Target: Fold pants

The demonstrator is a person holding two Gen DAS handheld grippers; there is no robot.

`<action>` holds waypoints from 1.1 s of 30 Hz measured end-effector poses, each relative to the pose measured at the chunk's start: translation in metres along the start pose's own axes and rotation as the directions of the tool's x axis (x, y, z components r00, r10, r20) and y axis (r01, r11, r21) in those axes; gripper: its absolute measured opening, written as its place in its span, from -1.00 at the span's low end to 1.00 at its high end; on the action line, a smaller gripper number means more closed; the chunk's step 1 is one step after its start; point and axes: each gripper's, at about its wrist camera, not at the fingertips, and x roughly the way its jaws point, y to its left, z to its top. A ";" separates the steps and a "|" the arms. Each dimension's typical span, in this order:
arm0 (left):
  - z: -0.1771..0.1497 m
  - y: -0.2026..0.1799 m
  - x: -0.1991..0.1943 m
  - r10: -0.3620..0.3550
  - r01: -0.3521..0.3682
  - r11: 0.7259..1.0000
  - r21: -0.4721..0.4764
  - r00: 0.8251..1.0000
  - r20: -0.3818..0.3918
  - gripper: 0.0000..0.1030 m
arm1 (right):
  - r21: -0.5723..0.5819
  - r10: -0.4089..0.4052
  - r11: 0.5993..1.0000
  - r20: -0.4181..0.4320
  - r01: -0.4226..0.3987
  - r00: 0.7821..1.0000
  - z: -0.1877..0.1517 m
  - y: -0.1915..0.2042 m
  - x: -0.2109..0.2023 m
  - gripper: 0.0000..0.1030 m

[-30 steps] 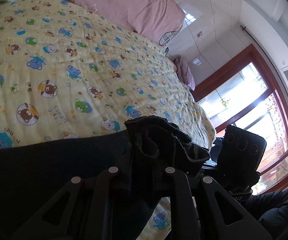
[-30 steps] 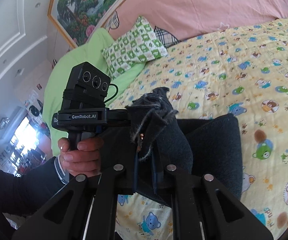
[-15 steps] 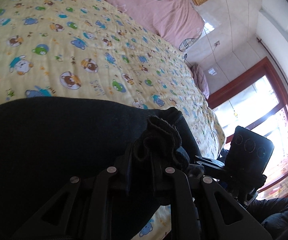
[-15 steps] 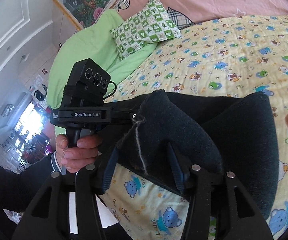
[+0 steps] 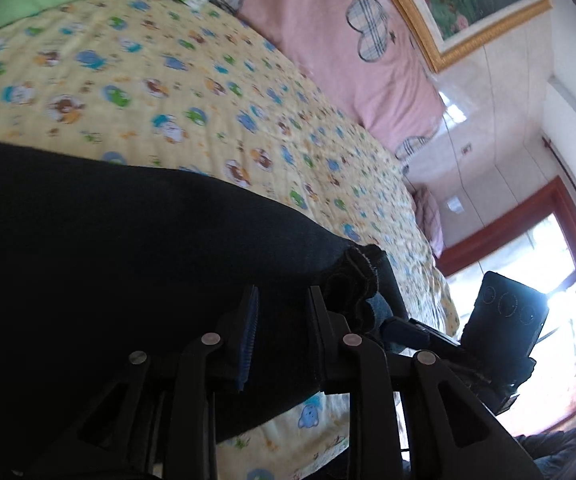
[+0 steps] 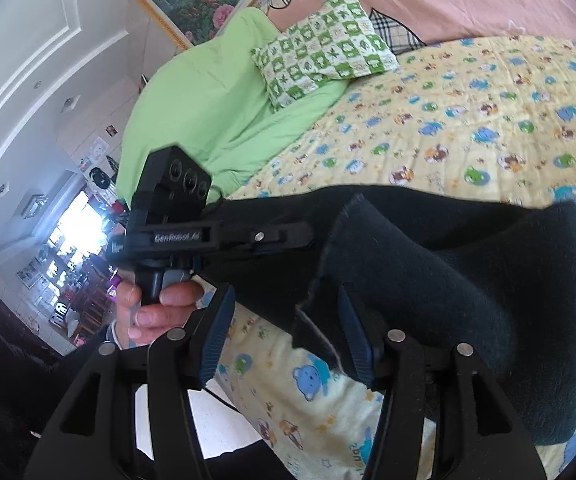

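I've got the pants (image 5: 128, 264) lying dark and flat across the quilt (image 5: 176, 92), down at its near edge, away from the pink pillow (image 5: 339, 40). On my left wrist view the left gripper (image 5: 282, 316) sits low over that near edge with its jaws parted; dark cloth fills the gap between them, but the pads stand off it, so I read it as released, not pinching. A bunched hem (image 5: 351, 280) of the pants rises just beyond the right-hand finger, touching it or nearly so; I can't say which. Past the hem, toward the window (image 5: 547, 300), I see the other device's camera block.

Switching to the right wrist view: the right gripper (image 6: 288, 320) is also spread wide, blue pads well apart. A raw cut edge of the pants (image 6: 427, 280) hangs down into the gap, nearer the right-hand pad, and the left-hand pad has bare quilt (image 6: 467, 120) print behind it. Nothing is clamped here that I can see. The main fold of the pants runs from between the fingers out to the right, lying on the quilt. Left of the fabric, the left gripper (image 6: 280, 236) points in at the cloth, its handle in a hand (image 6: 156, 308). Farther up the quilt from the pants lie a green checked cushion (image 6: 323, 52) and a plain green blanket (image 6: 216, 104).
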 end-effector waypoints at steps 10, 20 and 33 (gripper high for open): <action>-0.034 0.017 -0.057 0.098 -0.086 0.991 -0.098 0.988 0.118 -0.36 | -0.023 0.022 0.999 0.002 -0.022 1.000 0.018 0.009 0.013 0.08; -0.059 0.034 -0.104 0.168 -0.121 0.967 -0.225 0.964 0.205 -0.15 | -0.058 0.052 0.997 -0.041 -0.054 0.998 0.033 0.023 0.043 0.13; -0.089 0.058 -0.164 0.397 -0.281 0.881 -0.381 0.876 0.272 0.11 | -0.159 0.079 0.982 -0.165 -0.105 0.983 0.059 0.055 0.105 0.26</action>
